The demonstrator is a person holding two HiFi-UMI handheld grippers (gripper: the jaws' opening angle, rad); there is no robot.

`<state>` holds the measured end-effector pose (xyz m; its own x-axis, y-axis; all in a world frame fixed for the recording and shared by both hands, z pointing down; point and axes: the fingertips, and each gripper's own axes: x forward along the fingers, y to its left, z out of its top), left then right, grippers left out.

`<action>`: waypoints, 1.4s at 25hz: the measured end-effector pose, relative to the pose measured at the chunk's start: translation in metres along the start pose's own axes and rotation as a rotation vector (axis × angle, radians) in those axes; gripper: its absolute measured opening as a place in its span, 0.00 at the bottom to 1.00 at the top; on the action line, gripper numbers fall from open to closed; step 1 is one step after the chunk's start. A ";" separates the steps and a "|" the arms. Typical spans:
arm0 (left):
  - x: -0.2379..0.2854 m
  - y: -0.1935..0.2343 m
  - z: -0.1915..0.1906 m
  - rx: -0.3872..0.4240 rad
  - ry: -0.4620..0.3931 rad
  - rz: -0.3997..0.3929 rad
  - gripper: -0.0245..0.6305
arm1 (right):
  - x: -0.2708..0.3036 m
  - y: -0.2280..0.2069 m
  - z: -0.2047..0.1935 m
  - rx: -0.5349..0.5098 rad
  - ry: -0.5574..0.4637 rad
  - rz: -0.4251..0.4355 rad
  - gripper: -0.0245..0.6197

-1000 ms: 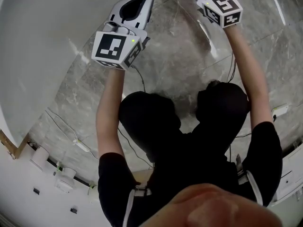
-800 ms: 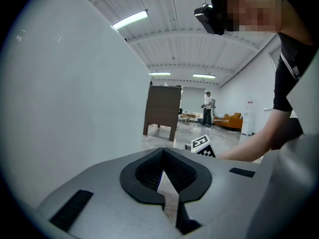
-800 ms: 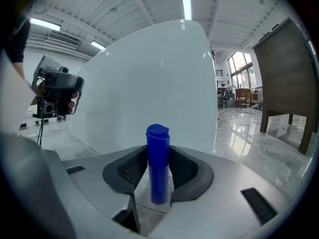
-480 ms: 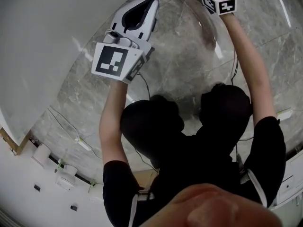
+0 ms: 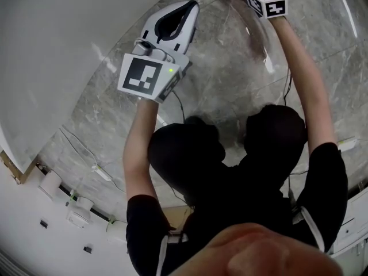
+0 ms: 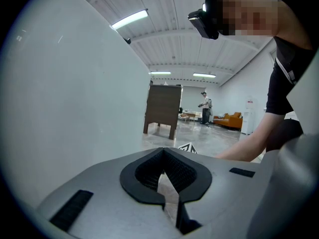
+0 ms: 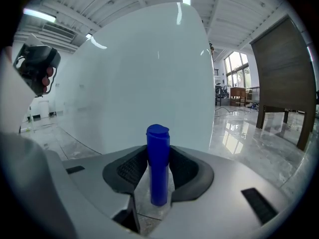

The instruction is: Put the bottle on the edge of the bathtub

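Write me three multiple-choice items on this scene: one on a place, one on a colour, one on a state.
1. Where is the bottle?
A. In a basket
B. Between the right gripper's jaws
C. On a shelf

2. What colour is the bottle?
A. Blue
B. Red
C. White

3. How do the left gripper's jaws stand?
A. Clamped on a bottle
B. Spread wide apart
C. Together at the tips, nothing held

Key:
1 B: the right gripper view shows both pads pressed on the bottle's sides.
2 A: its body and cap are solid blue.
3 C: the left gripper view shows the tips meeting, with nothing between the pads.
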<state>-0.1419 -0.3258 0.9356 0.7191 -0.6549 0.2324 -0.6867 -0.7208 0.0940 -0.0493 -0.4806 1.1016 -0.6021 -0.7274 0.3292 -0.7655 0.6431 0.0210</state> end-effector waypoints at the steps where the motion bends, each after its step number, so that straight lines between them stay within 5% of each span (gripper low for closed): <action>1: 0.000 0.000 -0.001 0.002 0.004 0.001 0.05 | 0.000 0.000 0.001 -0.004 -0.003 -0.004 0.25; 22: -0.010 0.001 -0.010 0.019 0.066 0.024 0.05 | -0.007 0.007 -0.004 -0.023 0.012 -0.020 0.34; 30: -0.008 -0.006 -0.004 0.012 0.015 -0.010 0.05 | -0.027 0.007 0.001 -0.001 0.007 -0.039 0.34; 35: -0.011 -0.013 -0.003 0.078 0.044 0.003 0.05 | -0.050 0.013 0.016 0.025 0.004 -0.036 0.34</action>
<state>-0.1412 -0.3090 0.9350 0.7104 -0.6480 0.2746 -0.6776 -0.7352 0.0178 -0.0324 -0.4399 1.0706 -0.5733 -0.7491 0.3320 -0.7920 0.6104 0.0096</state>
